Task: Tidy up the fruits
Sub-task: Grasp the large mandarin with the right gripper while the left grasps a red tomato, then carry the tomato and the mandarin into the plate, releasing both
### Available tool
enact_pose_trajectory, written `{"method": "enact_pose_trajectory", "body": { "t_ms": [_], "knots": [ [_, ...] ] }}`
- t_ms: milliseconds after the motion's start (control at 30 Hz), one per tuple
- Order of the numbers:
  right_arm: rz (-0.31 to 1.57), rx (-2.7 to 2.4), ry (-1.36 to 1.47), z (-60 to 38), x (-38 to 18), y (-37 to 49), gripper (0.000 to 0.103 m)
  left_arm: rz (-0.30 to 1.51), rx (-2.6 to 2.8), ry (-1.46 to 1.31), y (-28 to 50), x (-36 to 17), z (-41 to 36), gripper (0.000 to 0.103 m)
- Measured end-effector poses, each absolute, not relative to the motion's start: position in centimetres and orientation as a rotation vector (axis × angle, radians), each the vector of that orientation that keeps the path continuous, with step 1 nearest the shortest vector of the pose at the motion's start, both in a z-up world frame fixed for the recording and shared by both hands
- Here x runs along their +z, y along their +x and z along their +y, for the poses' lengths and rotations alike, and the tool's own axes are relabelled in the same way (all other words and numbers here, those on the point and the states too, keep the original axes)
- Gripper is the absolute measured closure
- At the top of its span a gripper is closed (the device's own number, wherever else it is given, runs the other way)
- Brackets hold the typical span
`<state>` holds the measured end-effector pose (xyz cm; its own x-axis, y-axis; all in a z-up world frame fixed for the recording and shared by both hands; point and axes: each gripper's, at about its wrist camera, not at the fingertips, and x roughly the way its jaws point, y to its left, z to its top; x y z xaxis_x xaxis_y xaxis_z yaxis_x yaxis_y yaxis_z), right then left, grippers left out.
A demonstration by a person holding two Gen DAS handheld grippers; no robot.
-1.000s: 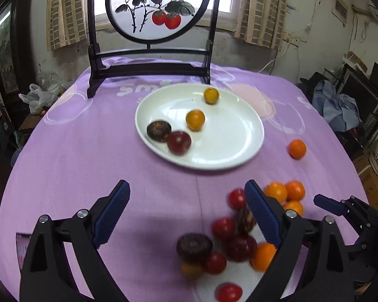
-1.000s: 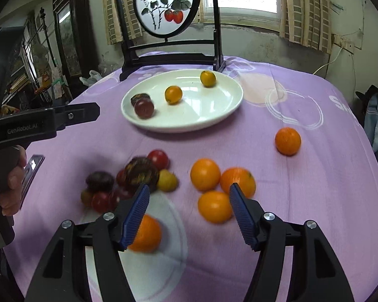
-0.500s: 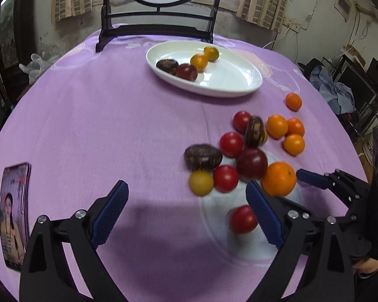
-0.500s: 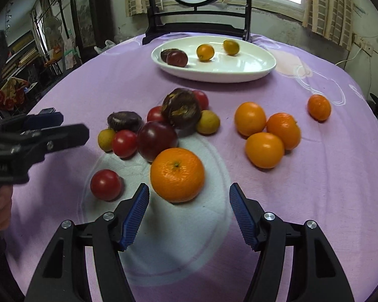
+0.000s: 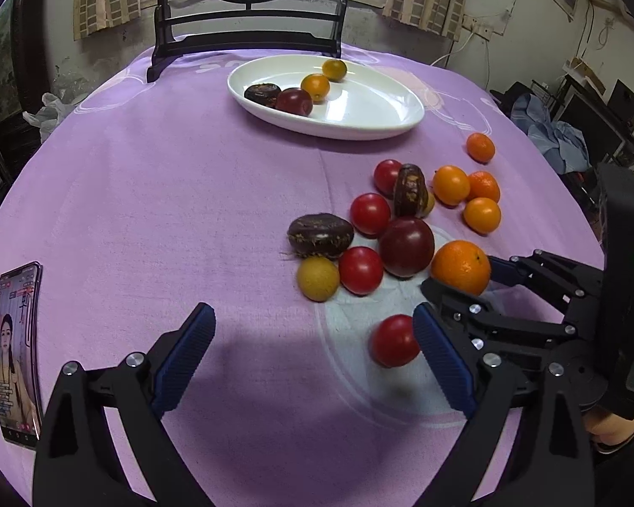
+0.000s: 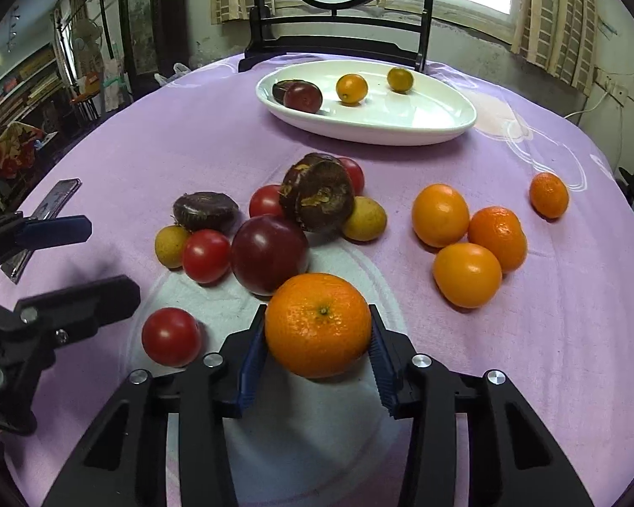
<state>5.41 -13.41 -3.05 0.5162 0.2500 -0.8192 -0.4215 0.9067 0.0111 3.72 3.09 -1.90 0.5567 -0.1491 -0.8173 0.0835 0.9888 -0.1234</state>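
Note:
My right gripper (image 6: 317, 338) is shut on a large orange (image 6: 318, 323) that rests on the purple cloth; the orange also shows in the left wrist view (image 5: 460, 267). My left gripper (image 5: 312, 355) is open and empty, low over the cloth, with a red tomato (image 5: 395, 340) just inside its right finger. A heap of red tomatoes, a dark plum (image 6: 269, 254), brown fruits and yellow fruits lies behind the orange. Three small oranges (image 6: 469, 238) sit to the right. A white plate (image 6: 422, 122) at the back holds several fruits.
A phone (image 5: 17, 350) lies at the table's left edge. A dark wooden screen stand (image 5: 249, 38) stands behind the plate. One small orange (image 6: 548, 194) sits alone at the right. The round table (image 5: 148, 194) drops off on all sides.
My right gripper moved forward and closed on the large orange. My left gripper came a little closer to the fruit heap and stays open.

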Motion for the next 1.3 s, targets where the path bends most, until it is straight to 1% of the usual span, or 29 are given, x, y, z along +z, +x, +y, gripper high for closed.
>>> {"method": "enact_pose_trajectory", "body": {
  "t_ms": [333, 433, 500, 533, 600, 633, 667, 700, 767, 800, 967, 1100, 1300],
  "knots": [
    [0.915, 0.347, -0.088, -18.8, -2.0, 4.1, 0.058, 0.992, -0.179, -0.021, 2.2, -2.9, 0.8, 0.011],
    [0.915, 0.345, -0.042, -20.1, -2.0, 4.0, 0.058, 1.025, -0.179, 0.003, 2.5, -3.8, -0.4, 0.012],
    [0.907, 0.352, -0.016, -20.7, -1.8, 3.9, 0.058, 1.041, -0.187, 0.009, 2.6, -4.3, -1.1, 0.021],
    [0.905, 0.357, -0.009, -20.8, -1.8, 3.8, 0.058, 1.051, -0.187, 0.014, 2.7, -4.5, -1.4, 0.028],
    [0.901, 0.364, -0.002, -20.9, -1.8, 3.7, 0.058, 1.044, -0.159, 0.044, 2.9, -4.8, -2.0, 0.028],
    [0.901, 0.366, 0.001, -21.0, -1.8, 3.7, 0.058, 1.041, -0.146, 0.061, 2.9, -4.8, -2.2, 0.032],
    [0.899, 0.37, 0.002, -21.0, -1.8, 3.7, 0.058, 1.034, -0.136, 0.078, 2.8, -4.8, -2.5, 0.04],
    [0.898, 0.371, 0.002, -21.0, -1.8, 3.6, 0.058, 1.026, -0.136, 0.091, 2.8, -4.8, -2.7, 0.044],
    [0.894, 0.377, 0.007, -21.0, -1.7, 3.5, 0.058, 1.022, -0.152, 0.09, 2.7, -4.6, -2.8, 0.069],
    [0.891, 0.378, 0.009, -21.1, -1.7, 3.5, 0.058, 1.025, -0.17, 0.081, 2.6, -4.4, -2.8, 0.072],
    [0.884, 0.377, 0.013, -21.1, -1.5, 3.3, 0.058, 1.024, -0.218, 0.1, 1.6, -3.4, -3.1, 0.074],
    [0.873, 0.391, 0.022, -21.0, -0.9, 2.9, 0.058, 0.988, -0.263, 0.067, 1.7, -0.8, -2.2, 0.074],
    [0.813, 0.429, 0.001, -19.9, 1.6, 3.1, 0.058, 0.913, -0.256, 0.053, 6.0, 3.8, -0.9, 0.074]
  ]
}}
